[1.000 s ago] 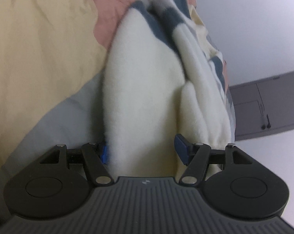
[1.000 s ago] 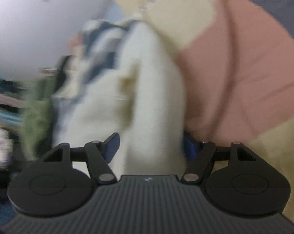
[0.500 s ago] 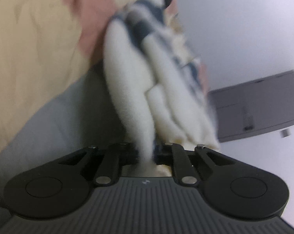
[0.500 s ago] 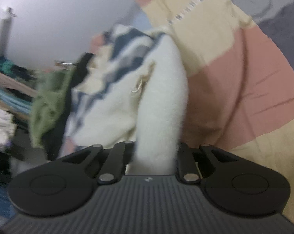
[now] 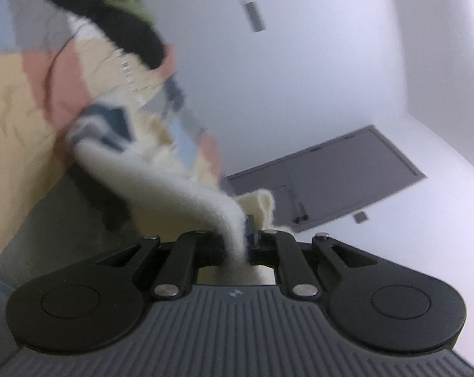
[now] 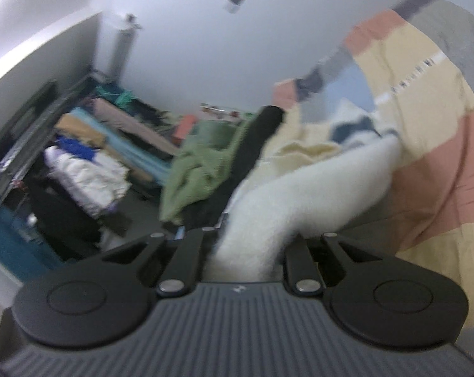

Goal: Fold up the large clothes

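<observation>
Cream fleece (image 5: 186,188) hangs stretched above the patchwork bedspread (image 6: 431,144). Left gripper (image 5: 237,245) fingers pinch one thin edge; right gripper (image 6: 246,251) fingers clamp a thick bunch. Green garment (image 6: 202,163) and black garment (image 5: 127,28) lie beyond.

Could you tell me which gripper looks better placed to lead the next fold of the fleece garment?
Probably the right gripper: it clamps a thick bunch of the white fleece garment, beside the patchwork bedspread. The left gripper pinches only a thin edge.
</observation>
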Demonstrator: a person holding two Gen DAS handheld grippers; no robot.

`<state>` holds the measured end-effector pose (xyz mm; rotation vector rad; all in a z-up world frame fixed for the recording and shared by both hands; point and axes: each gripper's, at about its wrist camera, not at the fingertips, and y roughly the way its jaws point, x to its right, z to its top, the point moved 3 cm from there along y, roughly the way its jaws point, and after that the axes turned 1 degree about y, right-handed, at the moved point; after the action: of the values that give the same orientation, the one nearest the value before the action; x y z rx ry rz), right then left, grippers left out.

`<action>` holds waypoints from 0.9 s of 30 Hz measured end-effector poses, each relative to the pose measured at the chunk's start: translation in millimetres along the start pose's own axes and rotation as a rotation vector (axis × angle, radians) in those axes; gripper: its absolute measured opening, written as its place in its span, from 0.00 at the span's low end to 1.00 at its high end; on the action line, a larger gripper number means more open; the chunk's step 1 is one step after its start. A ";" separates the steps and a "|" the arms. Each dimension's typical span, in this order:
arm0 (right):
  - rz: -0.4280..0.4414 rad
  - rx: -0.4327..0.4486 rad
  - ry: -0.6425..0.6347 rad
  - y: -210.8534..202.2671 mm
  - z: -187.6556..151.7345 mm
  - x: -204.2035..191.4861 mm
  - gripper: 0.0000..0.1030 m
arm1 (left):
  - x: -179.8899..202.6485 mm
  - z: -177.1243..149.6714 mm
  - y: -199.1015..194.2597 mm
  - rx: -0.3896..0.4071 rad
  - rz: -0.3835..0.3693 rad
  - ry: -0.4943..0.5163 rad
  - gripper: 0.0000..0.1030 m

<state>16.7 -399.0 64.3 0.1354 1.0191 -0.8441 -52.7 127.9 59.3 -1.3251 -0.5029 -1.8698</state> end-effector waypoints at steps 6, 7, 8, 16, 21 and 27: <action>0.031 0.009 -0.079 -24.4 7.5 -29.5 0.17 | 27.2 1.4 -19.3 0.035 -0.046 0.091 0.11; 0.026 0.007 -0.074 -21.5 12.0 -27.7 0.17 | 27.3 4.3 -15.2 0.045 -0.034 0.104 0.11; 0.019 0.005 -0.064 -16.9 16.9 -24.4 0.17 | 25.6 8.1 -8.5 0.051 -0.023 0.104 0.11; -0.068 0.083 0.096 62.1 65.6 25.7 0.17 | -11.1 75.4 87.1 0.123 0.116 0.164 0.12; -0.112 0.119 0.131 126.4 87.0 64.6 0.17 | -52.1 119.9 155.8 0.126 0.205 0.167 0.12; -0.187 0.073 0.138 194.8 94.4 119.8 0.17 | -123.8 142.5 216.0 0.088 0.302 0.165 0.12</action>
<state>243.4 -376.5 -32.2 0.1635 1.1431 -1.0543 221.4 137.3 -24.7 -1.1097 -0.2786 -1.6681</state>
